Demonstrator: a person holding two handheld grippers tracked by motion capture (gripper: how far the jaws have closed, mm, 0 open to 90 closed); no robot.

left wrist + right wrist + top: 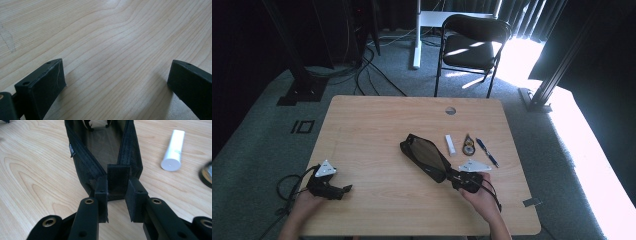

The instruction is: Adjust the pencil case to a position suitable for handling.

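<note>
A black mesh zip pouch lies open on the wooden table, right of the middle. My right gripper is shut on the fabric tab at the pouch's near end. In the right gripper view the two pads pinch that tab, and the pouch gapes open beyond it, zipper undone. At the table's near left my left gripper rests in a hand. Its jaws stand wide apart in the left gripper view, where the left gripper has just bare wood between them.
Right of the pouch lie a white tube, a small round metal object and a blue pen. The tube is near the right jaw. A black chair stands beyond the table. A cable hole sits near the far edge.
</note>
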